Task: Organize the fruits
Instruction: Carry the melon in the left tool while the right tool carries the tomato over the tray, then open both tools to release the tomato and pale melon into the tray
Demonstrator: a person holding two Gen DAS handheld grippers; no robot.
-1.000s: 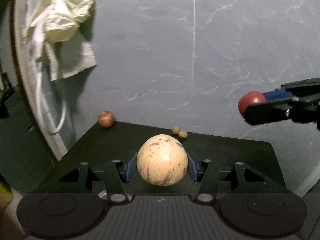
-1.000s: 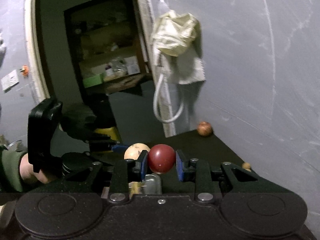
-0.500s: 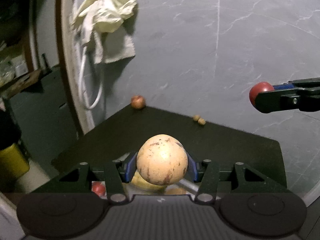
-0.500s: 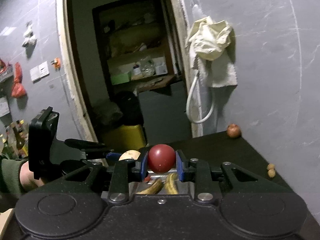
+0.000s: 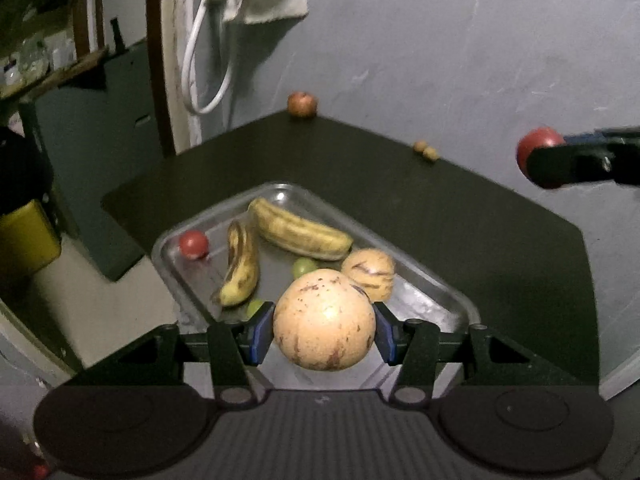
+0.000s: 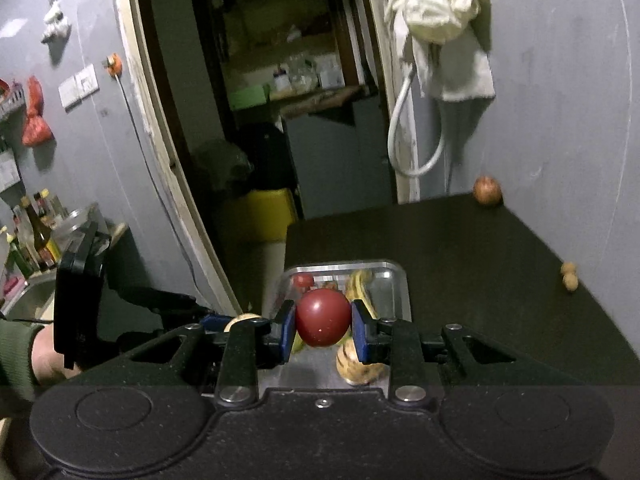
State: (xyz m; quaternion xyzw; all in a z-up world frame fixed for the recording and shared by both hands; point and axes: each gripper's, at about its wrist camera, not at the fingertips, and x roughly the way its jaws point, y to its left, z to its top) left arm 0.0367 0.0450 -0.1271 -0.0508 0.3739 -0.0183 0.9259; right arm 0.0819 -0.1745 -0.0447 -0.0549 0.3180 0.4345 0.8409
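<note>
Gripping a pale speckled melon (image 5: 324, 319), left gripper (image 5: 324, 334) hovers over metal tray (image 5: 440, 292); right gripper (image 6: 323, 327), at 3 o'clock, clamps red fruit (image 6: 322, 317).

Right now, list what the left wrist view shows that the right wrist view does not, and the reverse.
Left wrist only: two small green fruits in the metal tray, both bananas in full, and the speckled round melon in full between the left gripper fingers.

Right wrist only: the doorway with shelves, bottles at the far left, a green sleeve.

Both: the tray, the red ball in the right gripper, the apple in the table's far corner, two small nuts.
</note>
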